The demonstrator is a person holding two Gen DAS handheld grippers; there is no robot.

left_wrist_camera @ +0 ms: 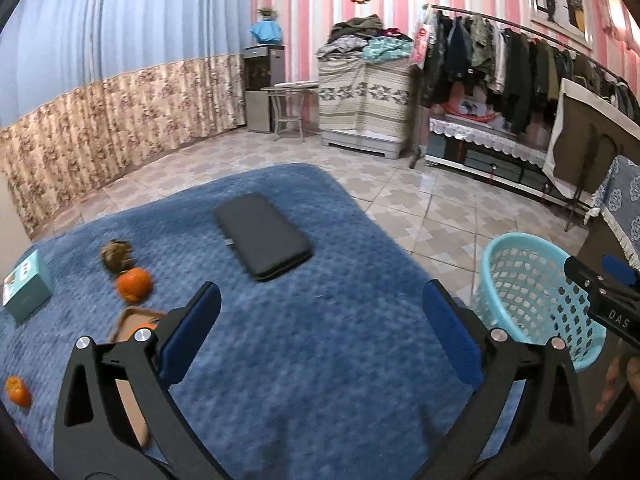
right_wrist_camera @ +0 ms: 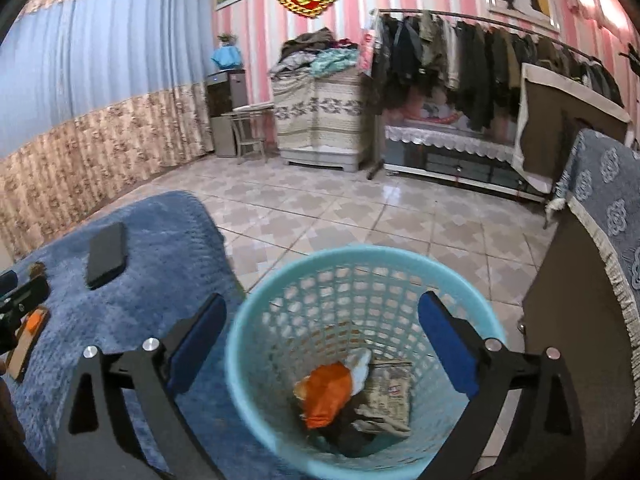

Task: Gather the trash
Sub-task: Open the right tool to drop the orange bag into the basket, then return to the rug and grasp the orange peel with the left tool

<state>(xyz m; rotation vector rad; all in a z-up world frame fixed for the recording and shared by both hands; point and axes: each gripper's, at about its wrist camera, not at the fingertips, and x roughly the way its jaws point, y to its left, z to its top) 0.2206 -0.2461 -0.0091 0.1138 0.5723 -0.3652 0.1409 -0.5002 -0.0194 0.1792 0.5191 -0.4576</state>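
- While the right gripper (right_wrist_camera: 322, 344) hangs above the turquoise basket (right_wrist_camera: 256, 364) with its jaws spread wide and nothing between them, orange peel (right_wrist_camera: 326, 392) and crumpled paper (right_wrist_camera: 386, 398) are seen at the basket's bottom; the rim could be knocked and the light basket tipped if the gripper is swung back toward the table carelessly.
- The left gripper (left_wrist_camera: 320, 332) is held over the near part of the blue-covered table (left_wrist_camera: 320, 380), its jaws likewise spread and empty.
- A brown crumpled scrap (left_wrist_camera: 116, 255) is judged to be the remaining trash; it lies toward the table's left edge, just beside a whole orange (left_wrist_camera: 134, 285). The orange could be pinched by mistake or sent rolling, since the two nearly touch.
- A black phone (left_wrist_camera: 262, 236) lies near the table's middle and a teal box (left_wrist_camera: 26, 290) at the left edge; neither is thought to be trash, and either could be nudged by a wide-spread jaw.
- A cardboard piece (left_wrist_camera: 134, 318) sits partly hidden behind the left finger, so its nature cannot be told.
- The two grippers could collide where table and basket meet.
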